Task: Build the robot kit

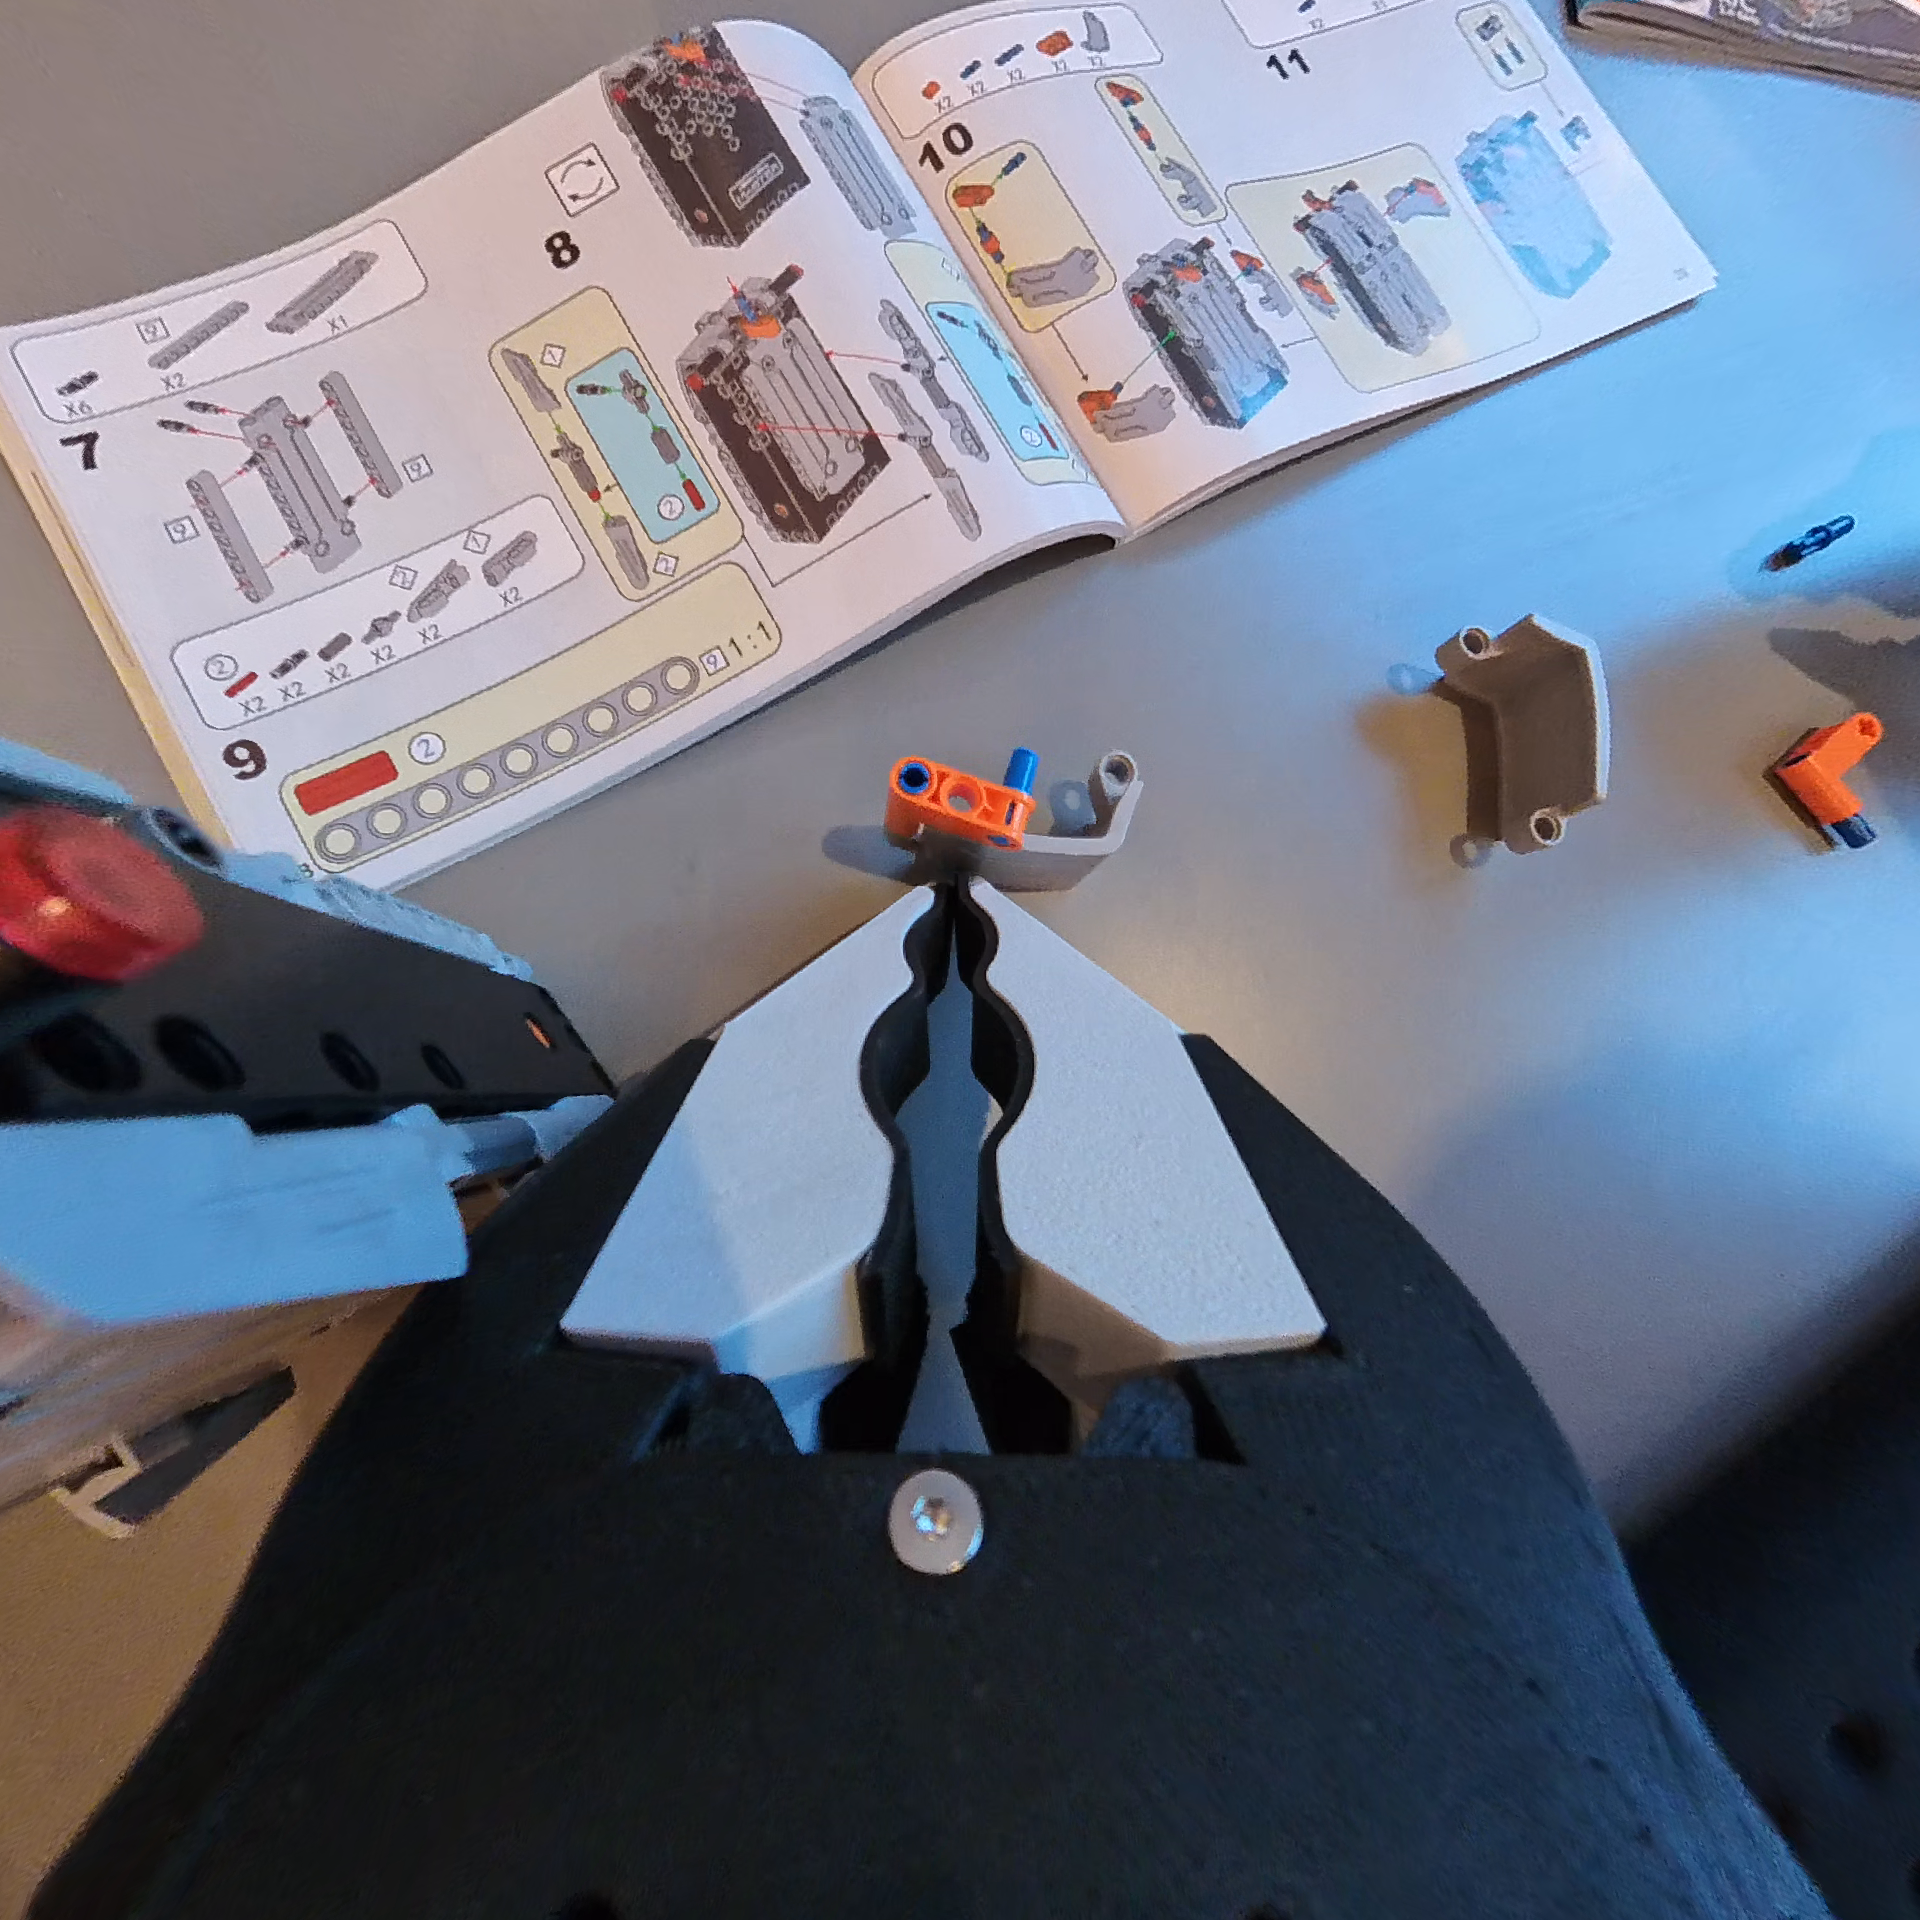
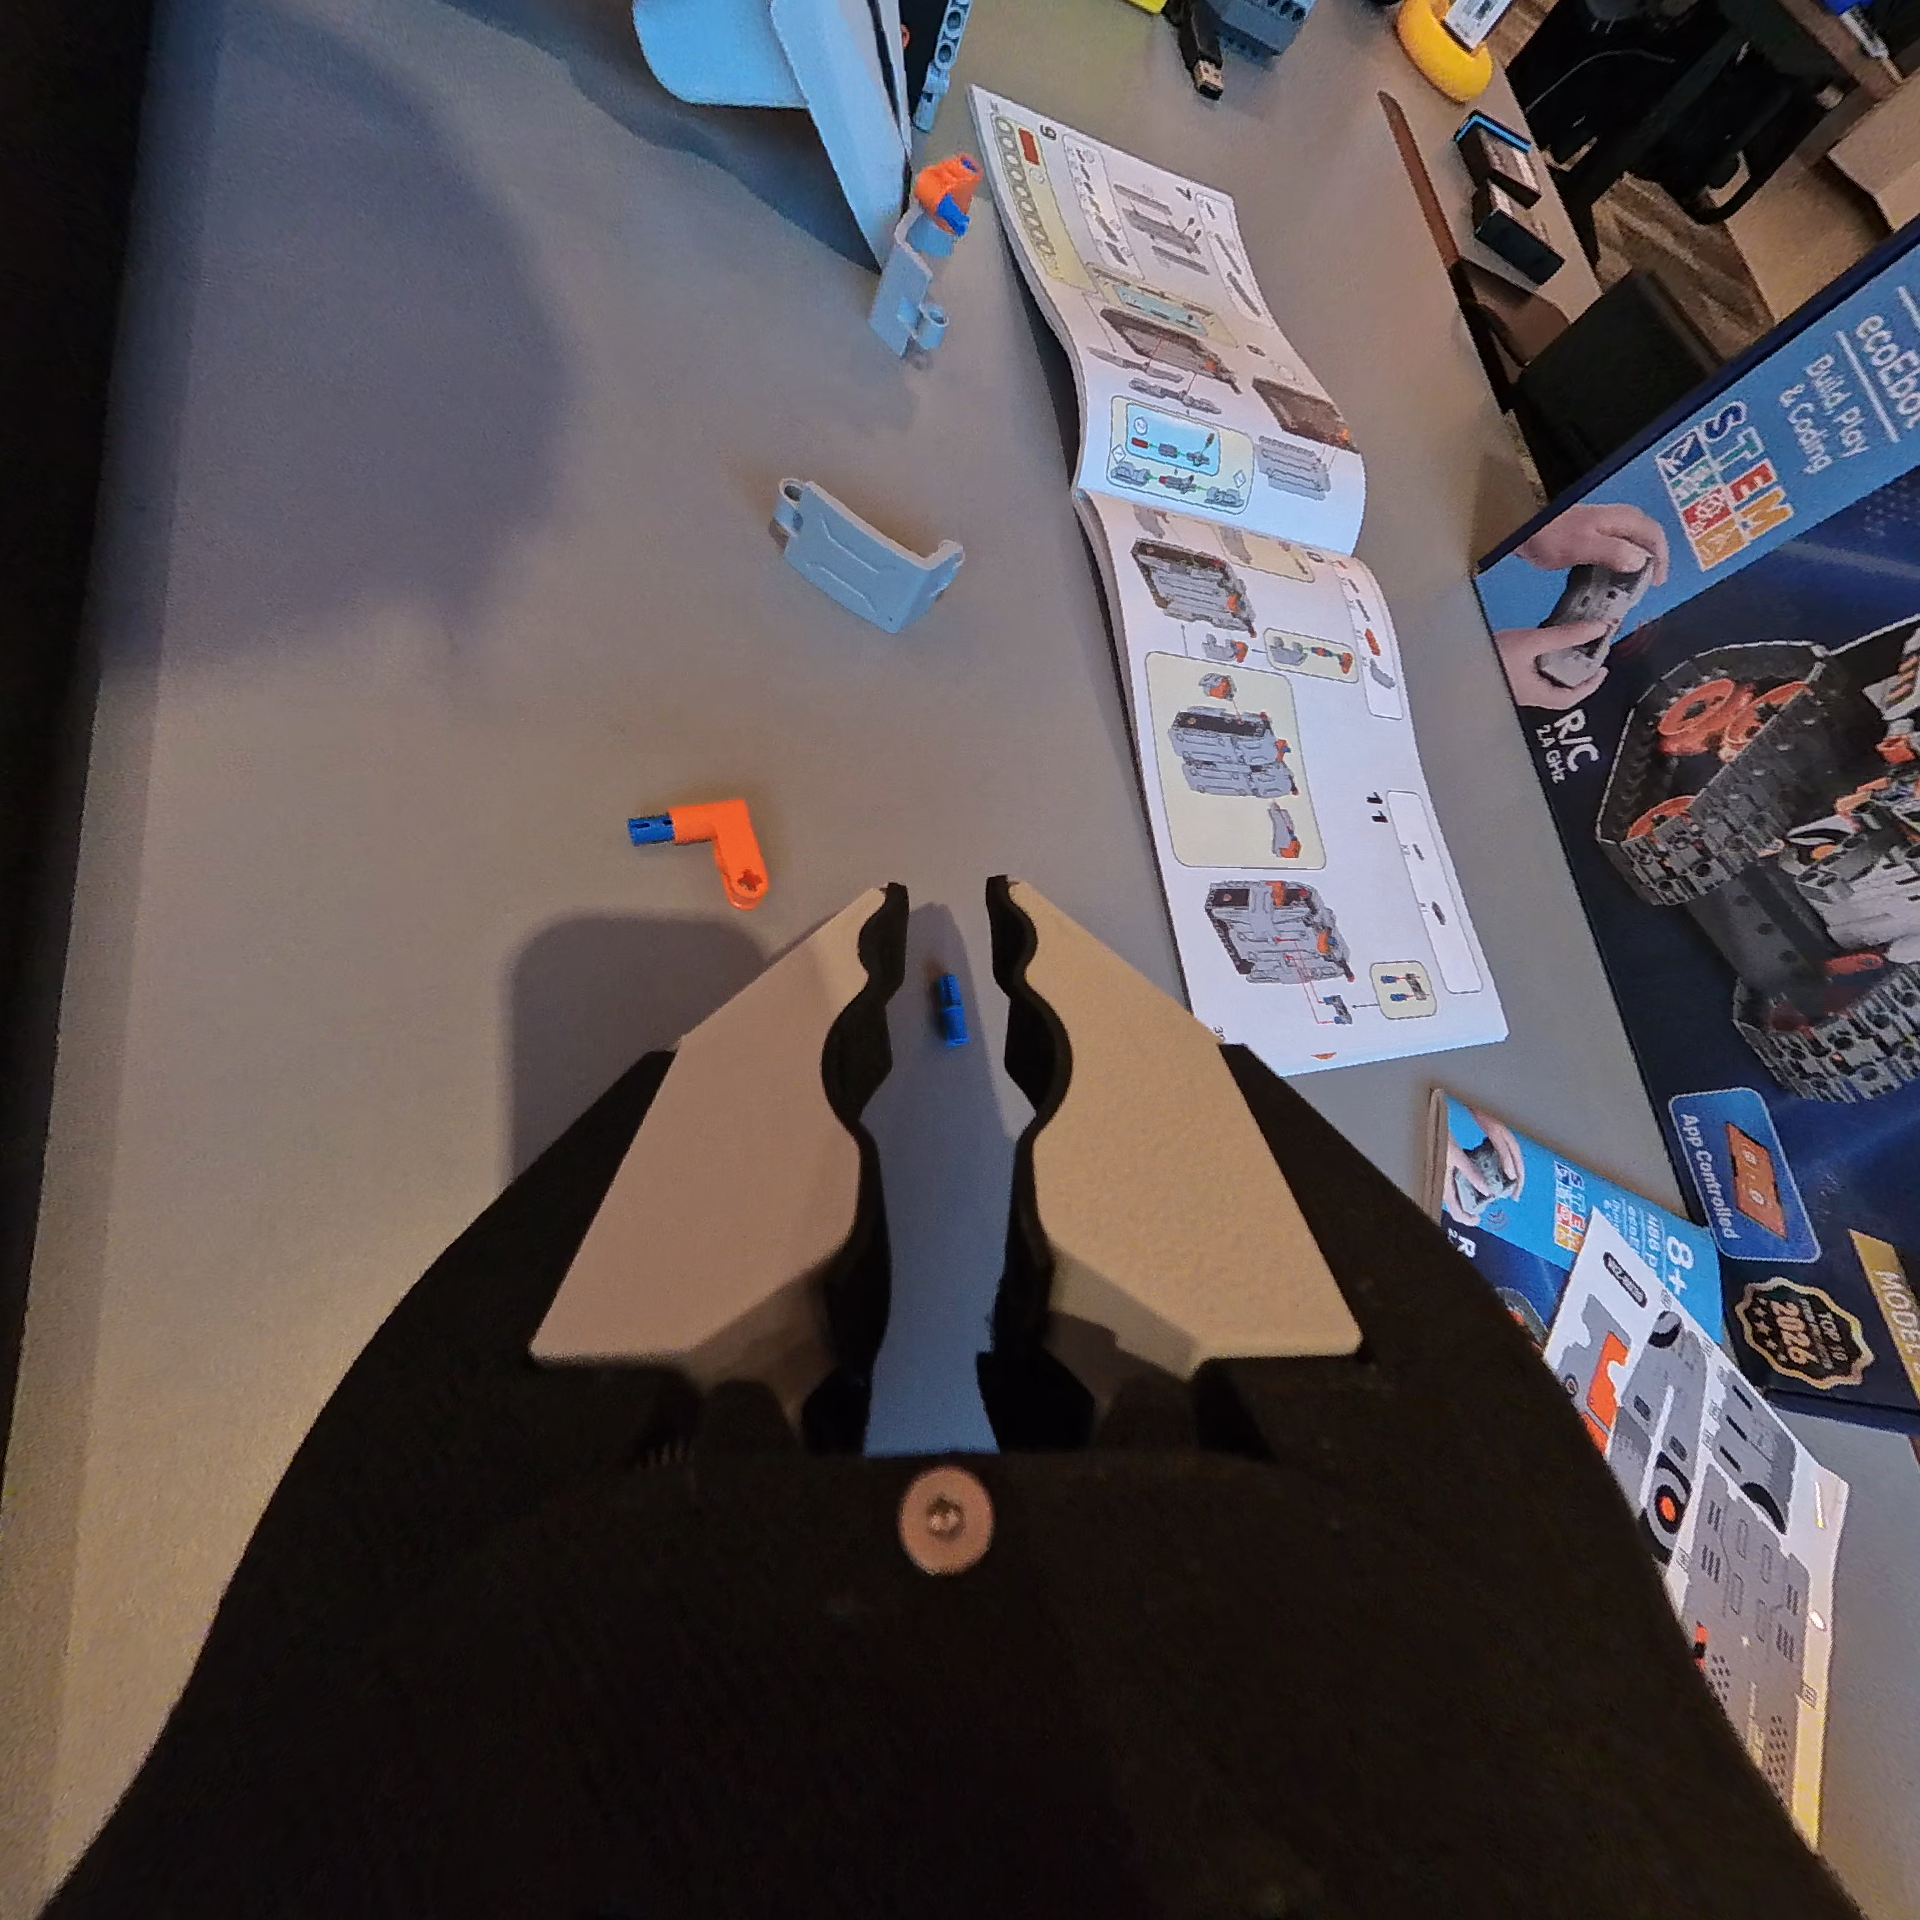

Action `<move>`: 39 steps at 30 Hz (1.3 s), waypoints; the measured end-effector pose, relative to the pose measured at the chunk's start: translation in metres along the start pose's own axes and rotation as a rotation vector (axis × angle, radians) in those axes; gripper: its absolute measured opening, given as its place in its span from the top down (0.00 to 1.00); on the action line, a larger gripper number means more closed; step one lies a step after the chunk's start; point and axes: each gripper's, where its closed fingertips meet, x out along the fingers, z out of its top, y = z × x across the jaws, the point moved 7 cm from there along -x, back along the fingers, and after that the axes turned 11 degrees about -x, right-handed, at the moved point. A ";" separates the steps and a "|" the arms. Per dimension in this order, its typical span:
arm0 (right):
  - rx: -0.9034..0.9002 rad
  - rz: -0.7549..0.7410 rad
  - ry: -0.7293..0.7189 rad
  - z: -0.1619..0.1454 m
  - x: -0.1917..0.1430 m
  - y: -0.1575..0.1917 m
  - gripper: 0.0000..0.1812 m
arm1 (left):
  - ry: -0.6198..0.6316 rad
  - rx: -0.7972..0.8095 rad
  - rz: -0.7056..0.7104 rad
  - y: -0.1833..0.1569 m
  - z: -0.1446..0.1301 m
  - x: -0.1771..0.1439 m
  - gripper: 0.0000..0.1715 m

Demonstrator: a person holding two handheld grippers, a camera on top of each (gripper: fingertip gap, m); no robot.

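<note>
My left gripper is shut on a grey curved panel that carries an orange connector with a blue pin; the held piece also shows far off in the right wrist view. My right gripper is open just above the table, with a small blue pin lying between its fingers. An orange angle connector with a blue pin lies just left of the right fingertips; it also shows in the left wrist view. A second grey curved panel lies loose on the table.
An open instruction booklet lies on the grey table. A black and grey block assembly with a red knob sits at my left. A blue product box, a small booklet and a sticker sheet lie at the right. The gap from one gripper's tips to the other's is roughly 20 cm.
</note>
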 end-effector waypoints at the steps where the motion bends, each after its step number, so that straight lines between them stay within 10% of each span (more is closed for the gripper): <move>1: -0.001 0.001 0.001 0.000 0.000 0.000 0.92 | -0.001 -0.004 0.000 0.000 0.000 0.001 1.00; 16: -0.016 0.002 0.008 0.001 0.000 0.001 0.92 | -0.117 0.101 0.025 -0.043 -0.010 -0.022 0.95; 26: -0.034 -0.002 0.008 0.004 -0.001 0.003 0.92 | 0.128 0.578 0.103 -0.056 0.022 -0.005 0.87; 39: -0.066 0.005 0.008 0.009 -0.002 0.006 0.92 | 0.373 0.670 0.066 -0.047 0.023 0.007 0.95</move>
